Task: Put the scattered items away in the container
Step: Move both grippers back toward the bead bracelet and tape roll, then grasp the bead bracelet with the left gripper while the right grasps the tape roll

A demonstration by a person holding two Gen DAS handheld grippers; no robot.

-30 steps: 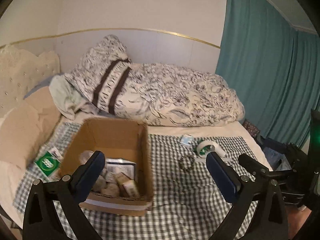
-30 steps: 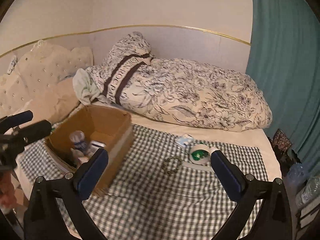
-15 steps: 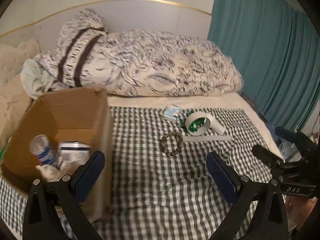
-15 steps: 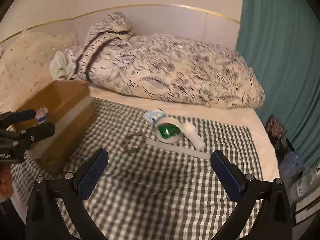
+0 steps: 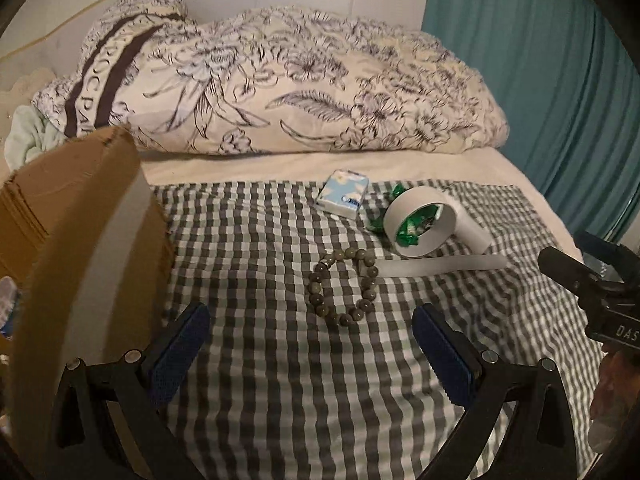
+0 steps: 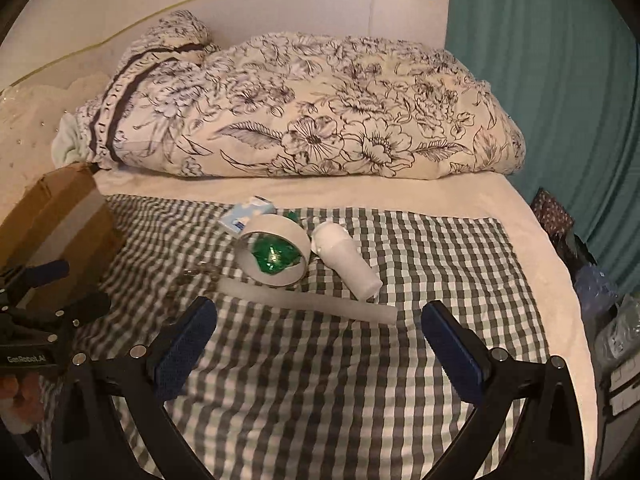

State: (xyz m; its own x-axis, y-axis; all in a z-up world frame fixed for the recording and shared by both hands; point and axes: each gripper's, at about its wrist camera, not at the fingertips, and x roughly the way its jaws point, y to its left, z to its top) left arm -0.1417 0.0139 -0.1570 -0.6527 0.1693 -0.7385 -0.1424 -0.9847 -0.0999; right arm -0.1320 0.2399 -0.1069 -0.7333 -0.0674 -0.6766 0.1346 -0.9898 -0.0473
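A cardboard box (image 5: pixel 92 240) stands on the checked cloth at the left; it also shows in the right wrist view (image 6: pixel 60 224). A bead bracelet (image 5: pixel 344 284) lies just ahead of my open, empty left gripper (image 5: pixel 312 344). Behind it are a white tape roll (image 5: pixel 420 220) with a loose strip, a green wrapper (image 6: pixel 276 256) inside the roll, a small blue-and-white pack (image 5: pixel 342 196) and a white bottle (image 6: pixel 344 264) lying on its side. My right gripper (image 6: pixel 320 344) is open and empty, low over the cloth in front of the tape roll (image 6: pixel 274 256).
A folded floral duvet (image 5: pixel 280 80) lies along the back of the bed. A teal curtain (image 5: pixel 540 60) hangs on the right. Bags and clutter (image 6: pixel 600 280) sit beside the bed's right edge. The other gripper shows at each view's side.
Both grippers have moved forward and down toward the scattered items; the box has slid to the left edge of both views and its inside is out of sight.
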